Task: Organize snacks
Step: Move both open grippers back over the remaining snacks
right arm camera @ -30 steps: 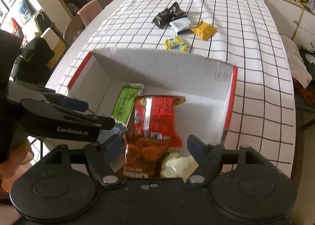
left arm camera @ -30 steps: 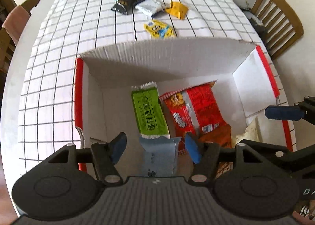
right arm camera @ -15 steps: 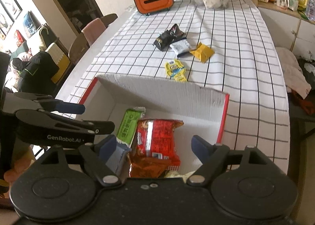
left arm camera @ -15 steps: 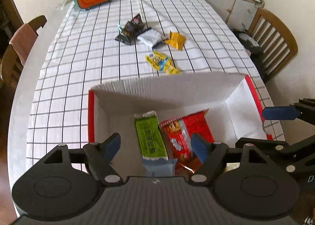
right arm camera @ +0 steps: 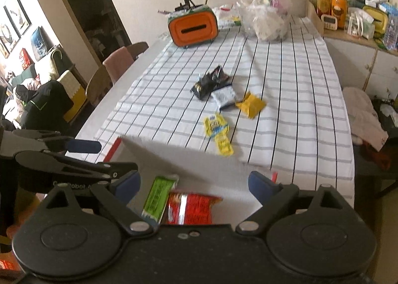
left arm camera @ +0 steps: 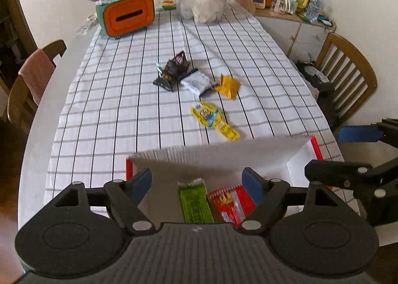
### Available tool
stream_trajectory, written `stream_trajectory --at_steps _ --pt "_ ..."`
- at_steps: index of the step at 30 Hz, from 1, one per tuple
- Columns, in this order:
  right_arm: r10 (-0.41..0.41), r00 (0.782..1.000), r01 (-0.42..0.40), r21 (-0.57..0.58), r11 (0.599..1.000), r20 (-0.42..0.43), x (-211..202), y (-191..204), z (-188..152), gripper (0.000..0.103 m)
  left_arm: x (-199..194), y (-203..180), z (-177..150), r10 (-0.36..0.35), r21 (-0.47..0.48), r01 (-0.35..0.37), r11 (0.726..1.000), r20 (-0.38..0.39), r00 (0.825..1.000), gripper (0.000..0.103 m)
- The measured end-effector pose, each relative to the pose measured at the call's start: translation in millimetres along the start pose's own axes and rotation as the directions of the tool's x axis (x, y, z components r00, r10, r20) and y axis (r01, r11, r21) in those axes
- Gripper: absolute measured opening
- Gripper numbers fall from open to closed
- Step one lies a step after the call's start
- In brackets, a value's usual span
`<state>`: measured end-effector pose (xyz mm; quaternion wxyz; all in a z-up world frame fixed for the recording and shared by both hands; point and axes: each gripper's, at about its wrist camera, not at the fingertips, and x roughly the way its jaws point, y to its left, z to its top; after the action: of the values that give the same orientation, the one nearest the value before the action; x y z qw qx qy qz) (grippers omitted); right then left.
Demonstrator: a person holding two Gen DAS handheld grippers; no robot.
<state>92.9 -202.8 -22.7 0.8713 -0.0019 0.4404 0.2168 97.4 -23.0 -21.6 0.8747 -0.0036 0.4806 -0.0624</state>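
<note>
While both spread wide and empty, the left gripper [left arm camera: 197, 182] and right gripper [right arm camera: 194, 183] hang above the box [left arm camera: 219, 157]. Ahead of them, loose snacks [left arm camera: 214, 116] lie on the tabletop [left arm camera: 112, 100].

Two packets [left arm camera: 196, 205] lie in the box [left arm camera: 219, 157] — four snacks [left arm camera: 214, 119] on the table [left arm camera: 112, 100] behind

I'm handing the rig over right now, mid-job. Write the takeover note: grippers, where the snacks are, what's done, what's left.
Left gripper: open, empty, above the box's near side.
Right gripper: open, empty, beside it.
Done: green packet and red packet lie in the white box.
Left on the checked tablecloth: black packet, white packet, orange-yellow packet, yellow cartoon packet, all beyond the box's far wall.
Likely next: the yellow cartoon packet, nearest the box.
</note>
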Motion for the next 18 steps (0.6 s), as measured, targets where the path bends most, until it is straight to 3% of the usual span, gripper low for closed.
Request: stream_trajectory --at_steps 18 --pt "-0.029 0.999 0.030 -0.023 0.999 0.034 21.1 -8.7 58.0 0.094 13.1 23.3 57.1 0.028 0.027 -0.029 0.999 0.055 0.998 0.080"
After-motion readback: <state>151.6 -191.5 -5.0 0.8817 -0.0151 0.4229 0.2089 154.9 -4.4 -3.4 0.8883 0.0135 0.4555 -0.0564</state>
